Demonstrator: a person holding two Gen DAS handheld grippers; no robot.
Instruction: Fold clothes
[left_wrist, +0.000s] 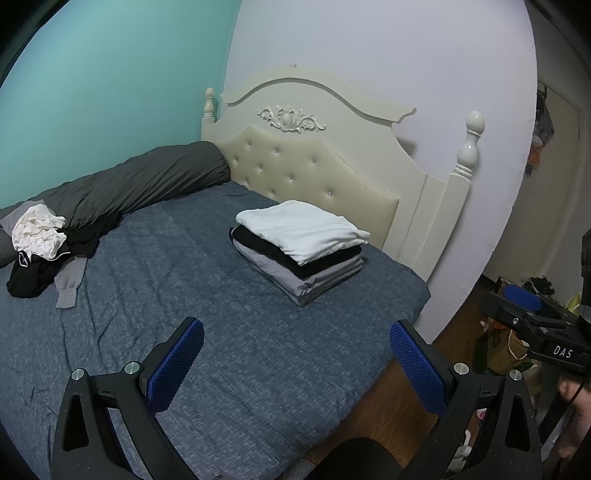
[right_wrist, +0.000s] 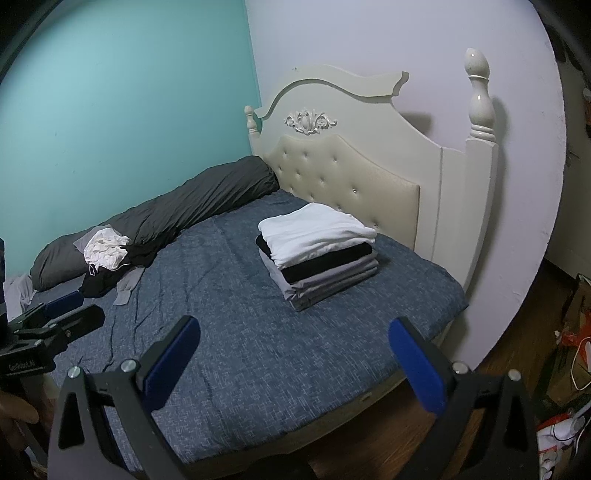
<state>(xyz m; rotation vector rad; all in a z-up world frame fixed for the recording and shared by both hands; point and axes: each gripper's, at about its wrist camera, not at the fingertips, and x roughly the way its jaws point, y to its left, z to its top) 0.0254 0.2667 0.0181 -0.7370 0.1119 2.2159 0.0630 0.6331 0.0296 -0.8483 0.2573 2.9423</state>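
A neat stack of folded clothes (left_wrist: 301, 247) (right_wrist: 319, 251), white on top, then black, then grey, sits on the blue bed (left_wrist: 229, 332) (right_wrist: 236, 325) near the headboard. A loose heap of unfolded clothes (left_wrist: 40, 251) (right_wrist: 107, 258), white, black and grey, lies at the bed's far left by the dark rolled duvet. My left gripper (left_wrist: 295, 358) hovers open over the bed's near edge, holding nothing. My right gripper (right_wrist: 295, 358) is also open and empty above the near edge. Each gripper also shows at the side of the other's view, the right gripper (left_wrist: 532, 317) and the left gripper (right_wrist: 55, 314).
A cream tufted headboard (left_wrist: 314, 162) with corner posts stands against the white wall. The dark grey rolled duvet (left_wrist: 140, 184) runs along the teal wall. Wooden floor with bags and clutter (right_wrist: 569, 350) lies to the right of the bed. A hand (left_wrist: 576, 402) shows at the right edge.
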